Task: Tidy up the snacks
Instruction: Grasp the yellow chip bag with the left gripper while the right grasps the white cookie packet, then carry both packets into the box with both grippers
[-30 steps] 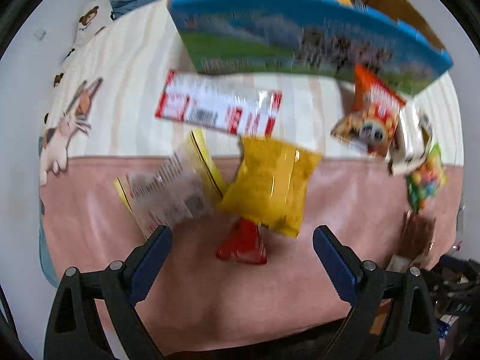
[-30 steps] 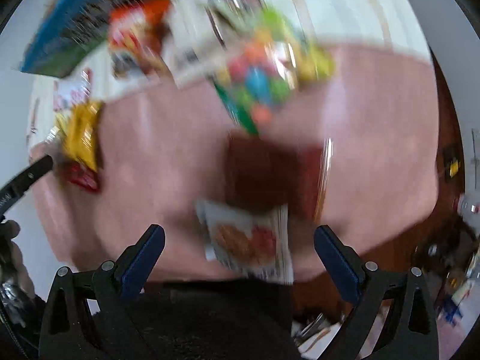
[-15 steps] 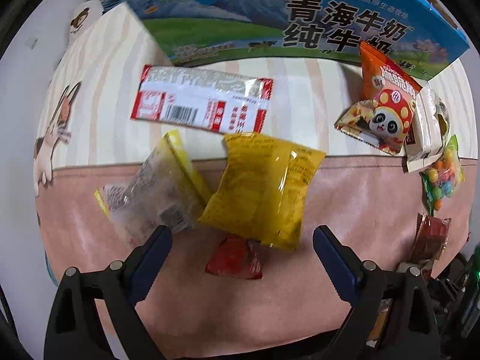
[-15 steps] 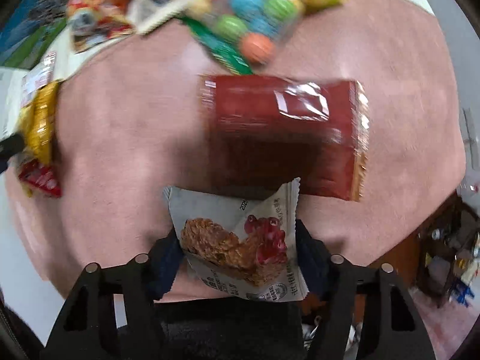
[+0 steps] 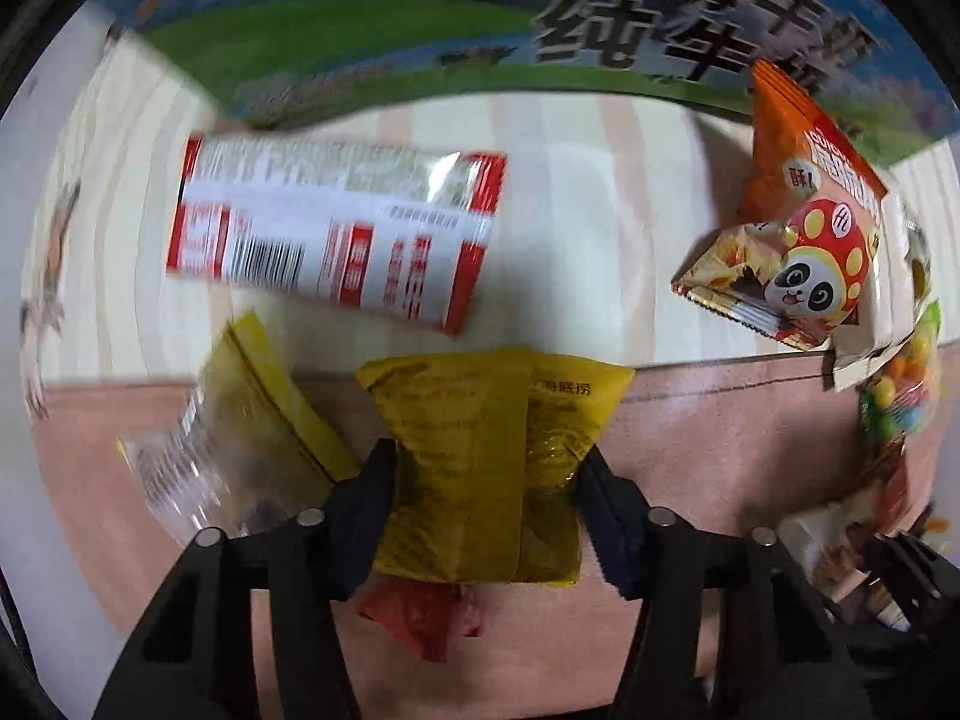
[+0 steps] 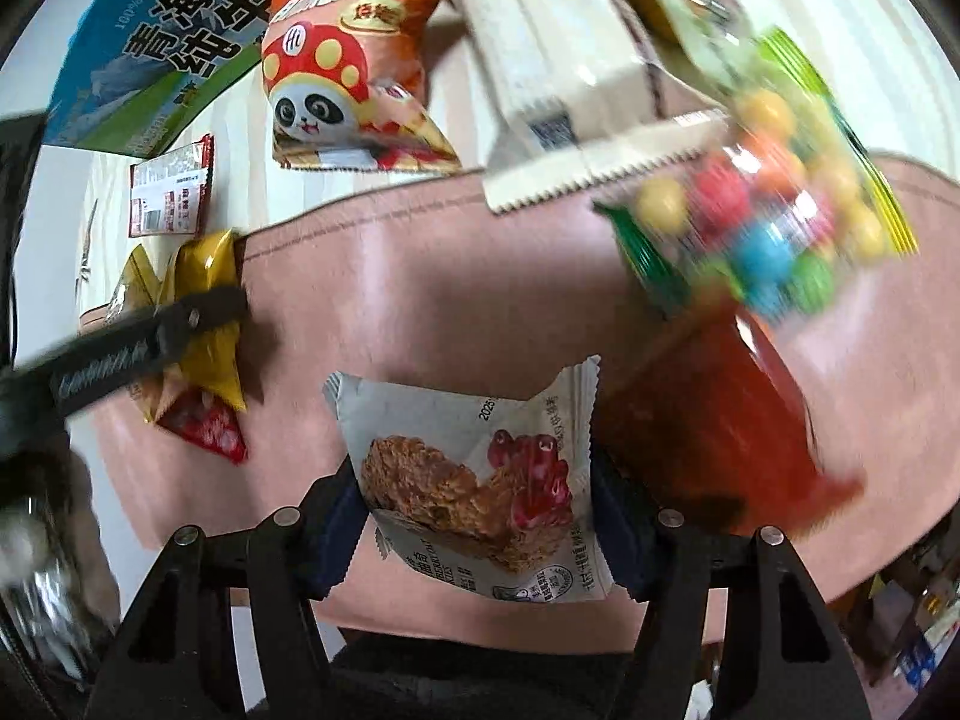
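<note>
My left gripper (image 5: 486, 456) points straight down, its jaws closing with the pads pressing both sides of a yellow snack packet (image 5: 474, 408) on the pink tablecloth. A small red packet (image 5: 429, 618) lies partly under that packet. In the right wrist view, my right gripper (image 6: 477, 480) is shut on a white oat-bar packet (image 6: 474, 480), beside a dark red packet (image 6: 708, 432). One left finger (image 6: 204, 312) shows there, on the yellow packet (image 6: 210, 276).
A blue-green milk carton box (image 5: 420, 18) stands at the back. Loose on the cloth: a red-and-white packet (image 5: 336, 234), a clear-and-yellow packet (image 5: 240, 438), an orange panda packet (image 6: 342, 60), a white packet (image 6: 558, 78), a bag of coloured candy balls (image 6: 762, 216).
The left gripper came down over the yellow packet and its open jaws closed onto it. The right gripper shut on the oat-bar packet, then shifted left across the table with it.
</note>
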### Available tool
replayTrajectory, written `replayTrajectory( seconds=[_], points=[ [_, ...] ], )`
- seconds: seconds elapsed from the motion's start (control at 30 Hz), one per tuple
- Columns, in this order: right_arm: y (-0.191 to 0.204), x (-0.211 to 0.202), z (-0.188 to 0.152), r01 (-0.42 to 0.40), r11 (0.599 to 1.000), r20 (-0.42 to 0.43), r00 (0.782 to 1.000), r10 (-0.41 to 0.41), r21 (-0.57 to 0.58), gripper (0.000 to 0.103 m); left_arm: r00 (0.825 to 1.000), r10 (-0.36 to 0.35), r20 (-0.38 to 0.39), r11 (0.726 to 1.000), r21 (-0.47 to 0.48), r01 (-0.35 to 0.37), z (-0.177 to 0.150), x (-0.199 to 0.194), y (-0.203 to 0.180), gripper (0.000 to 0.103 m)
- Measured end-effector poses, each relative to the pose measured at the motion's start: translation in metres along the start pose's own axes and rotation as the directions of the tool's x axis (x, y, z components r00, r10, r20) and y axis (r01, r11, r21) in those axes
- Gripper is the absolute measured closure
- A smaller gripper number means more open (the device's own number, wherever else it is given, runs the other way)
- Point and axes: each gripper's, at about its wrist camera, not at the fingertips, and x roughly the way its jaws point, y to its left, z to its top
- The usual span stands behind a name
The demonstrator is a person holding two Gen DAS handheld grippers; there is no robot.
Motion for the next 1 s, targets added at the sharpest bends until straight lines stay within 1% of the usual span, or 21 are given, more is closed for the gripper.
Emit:
replayTrajectory(
  seconds=[0.07, 0.17, 0.2, 0.23, 0.3, 0.37, 0.5, 0.53, 0.57, 0.6, 0.63, 0.73, 0.83, 0.9, 1.0],
  points=[
    [0.001, 0.001, 0.005, 0.002, 1.000, -0.003, 1.000, -0.002, -0.004, 0.034, 1.000, -0.023, -0.011, 0.999, -0.046, 0.022, -0.010, 0.002, 0.005, 0.049],
    [0.001, 0.002, 0.024, 0.008, 1.000, -0.007, 1.000, -0.008, -0.015, 0.034, 0.999, -0.039, -0.018, 0.996, -0.085, 0.037, -0.021, 0.008, 0.008, 0.049],
    [0.001, 0.012, 0.030, 0.012, 1.000, -0.008, 1.000, -0.012, -0.017, 0.031, 0.999, -0.040, -0.022, 0.995, -0.090, 0.038, -0.022, 0.010, 0.009, 0.049],
    [0.002, 0.014, 0.033, 0.013, 1.000, -0.017, 1.000, -0.013, -0.019, 0.029, 0.999, -0.043, -0.025, 0.995, -0.095, 0.041, -0.023, 0.013, 0.009, 0.049],
    [0.010, 0.017, 0.038, -0.005, 1.000, -0.034, 0.999, 0.005, -0.022, 0.017, 0.999, -0.045, -0.029, 0.994, -0.099, 0.041, -0.028, 0.018, 0.009, 0.049],
    [0.017, 0.019, 0.039, -0.003, 1.000, -0.045, 0.999, 0.002, -0.022, 0.013, 0.999, -0.045, -0.025, 0.994, -0.101, 0.043, -0.028, 0.021, 0.007, 0.049],
    [0.026, 0.027, 0.041, 0.046, 0.999, -0.043, 0.998, -0.047, -0.017, 0.013, 0.999, -0.038, -0.018, 0.994, -0.104, 0.036, -0.031, 0.027, 0.004, 0.049],
    [0.027, 0.027, 0.040, 0.053, 0.999, -0.031, 0.998, -0.053, -0.008, 0.013, 0.999, -0.037, -0.016, 0.994, -0.106, 0.035, -0.034, 0.027, 0.006, 0.049],
    [0.027, 0.027, 0.039, 0.063, 0.998, -0.019, 0.998, -0.063, -0.001, 0.016, 0.999, -0.035, -0.014, 0.994, -0.106, 0.034, -0.034, 0.026, 0.007, 0.050],
    [0.029, 0.028, 0.038, 0.079, 0.997, -0.011, 0.997, -0.079, 0.002, 0.028, 0.999, -0.034, -0.012, 0.994, -0.105, 0.033, -0.033, 0.026, 0.009, 0.050],
    [0.030, 0.027, 0.038, 0.107, 0.994, 0.005, 0.994, -0.107, -0.002, 0.033, 0.999, -0.031, -0.007, 0.994, -0.106, 0.031, -0.033, 0.023, 0.008, 0.050],
    [0.026, 0.023, 0.036, 0.090, 0.996, 0.018, 0.996, -0.090, 0.000, 0.034, 0.999, -0.042, 0.002, 0.993, -0.108, 0.042, -0.038, 0.010, 0.010, 0.051],
    [0.021, 0.012, 0.036, 0.052, 0.999, 0.021, 0.998, -0.052, 0.007, 0.035, 0.998, -0.062, 0.017, 0.992, -0.106, 0.064, -0.041, -0.006, 0.010, 0.051],
    [0.018, -0.001, 0.036, 0.018, 1.000, 0.030, 0.999, -0.018, 0.005, 0.035, 0.996, -0.083, 0.036, 0.991, -0.101, 0.086, -0.043, -0.022, 0.010, 0.051],
    [0.010, -0.037, 0.036, -0.051, 0.999, 0.057, 0.997, 0.052, -0.012, 0.035, 0.989, -0.122, 0.080, 0.988, -0.088, 0.129, -0.045, -0.054, 0.011, 0.051]
  ],
)
